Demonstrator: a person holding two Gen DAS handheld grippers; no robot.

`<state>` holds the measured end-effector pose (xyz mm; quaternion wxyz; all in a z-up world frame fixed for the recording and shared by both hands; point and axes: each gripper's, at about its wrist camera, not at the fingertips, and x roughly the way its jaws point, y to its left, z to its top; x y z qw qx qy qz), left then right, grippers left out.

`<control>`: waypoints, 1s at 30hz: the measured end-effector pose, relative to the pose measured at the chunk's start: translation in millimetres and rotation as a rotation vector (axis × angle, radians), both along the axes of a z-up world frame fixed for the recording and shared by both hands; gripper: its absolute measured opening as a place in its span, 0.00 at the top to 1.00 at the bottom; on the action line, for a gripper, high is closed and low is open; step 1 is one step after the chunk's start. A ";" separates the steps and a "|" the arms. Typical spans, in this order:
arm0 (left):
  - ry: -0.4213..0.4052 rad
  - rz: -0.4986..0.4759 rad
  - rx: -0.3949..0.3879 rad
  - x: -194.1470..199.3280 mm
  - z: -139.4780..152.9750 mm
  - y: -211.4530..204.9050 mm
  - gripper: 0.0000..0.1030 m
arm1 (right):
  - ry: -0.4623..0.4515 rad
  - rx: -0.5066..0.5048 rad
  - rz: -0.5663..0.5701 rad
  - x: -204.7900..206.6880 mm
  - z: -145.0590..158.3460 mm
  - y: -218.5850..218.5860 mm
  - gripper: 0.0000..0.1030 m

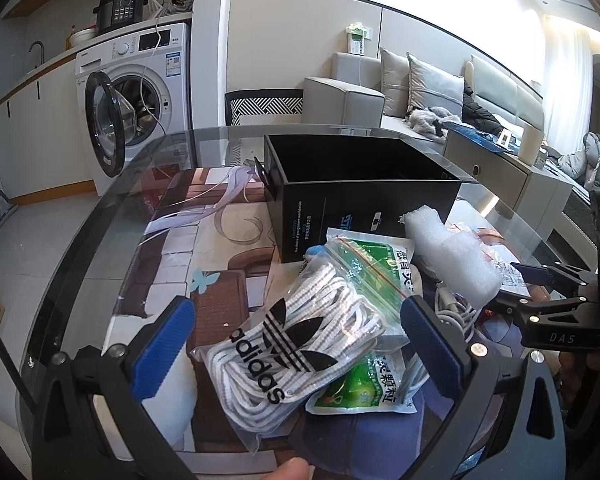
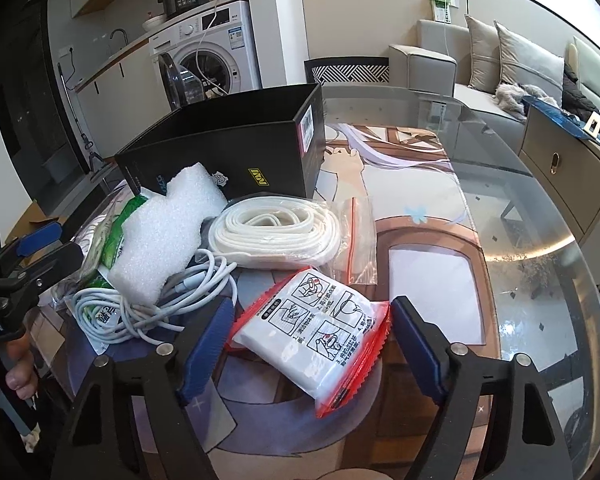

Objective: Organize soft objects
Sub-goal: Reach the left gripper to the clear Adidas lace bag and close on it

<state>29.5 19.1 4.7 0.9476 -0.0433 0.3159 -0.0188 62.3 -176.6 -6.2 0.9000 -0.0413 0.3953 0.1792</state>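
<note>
Presently catalogued, risks first.

Right gripper (image 2: 310, 344): jaws apart, straddling the red-edged white packet (image 2: 316, 336); whether the blue pads touch it cannot be told. Likely fault: slick film and soft filling let the packet squirm or tilt out as the jaws close; a low pass could also catch the printed mat (image 2: 432, 280) beneath.

Left gripper (image 1: 296, 344): jaws wide, either side of the bagged white laces (image 1: 300, 340), not pressing. The bag overlaps the green sachets (image 1: 360, 388), so a lift may drag one along.

White cable (image 2: 152, 300): coiled loosely beside the foam piece (image 2: 168, 240); loops could snag a finger passing across.

Flat white strap (image 2: 276, 236): in a clear zip bag, just before the black box (image 2: 228, 140).

Black box: open-topped, behind the pile, probable destination; its tall front wall needs clearing on approach.

Room: bare mat right of the packet; glass table (image 2: 540, 240) curves away to its rim beyond. The two grippers work close together, so crossing paths risks a knock.
</note>
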 end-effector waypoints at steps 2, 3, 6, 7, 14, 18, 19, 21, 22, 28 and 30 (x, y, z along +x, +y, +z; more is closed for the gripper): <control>0.006 0.005 0.003 0.3 -0.8 0.4 0.00 | -0.008 0.004 0.005 -2.7 0.0 0.0 0.27; 0.007 0.006 0.003 0.0 -1.2 0.9 0.00 | -0.010 0.005 0.007 -4.3 -0.4 -0.1 0.31; 0.010 0.009 0.000 -1.1 -1.4 3.1 0.00 | -0.022 0.018 0.013 -9.3 0.4 -1.3 0.35; 0.011 0.010 -0.002 -1.4 -1.4 3.9 0.00 | -0.028 0.025 0.013 -10.6 1.3 -2.3 0.36; 0.018 0.007 -0.019 -3.9 -1.2 8.6 0.00 | -0.088 0.058 0.012 -21.5 13.1 -6.7 0.37; 0.020 -0.008 -0.020 -6.6 -0.3 10.6 0.00 | -0.098 0.073 0.015 -26.1 17.1 -9.2 0.37; 0.022 -0.016 -0.013 -7.9 -0.3 11.8 0.00 | -0.098 0.075 0.016 -27.6 17.3 -9.4 0.37; 0.027 -0.031 0.010 -9.9 -0.4 14.2 0.00 | -0.102 0.079 0.018 -29.6 17.9 -9.4 0.37; 0.028 -0.043 0.027 -11.6 -0.3 15.6 0.00 | -0.102 0.078 0.019 -29.9 17.9 -9.4 0.37; 0.040 -0.102 0.101 -14.6 -2.2 14.4 0.00 | -0.114 0.074 0.036 -33.3 19.9 -6.0 0.37; 0.049 -0.107 0.107 -10.4 -2.3 11.6 0.00 | -0.120 0.070 0.040 -34.7 20.5 -5.2 0.37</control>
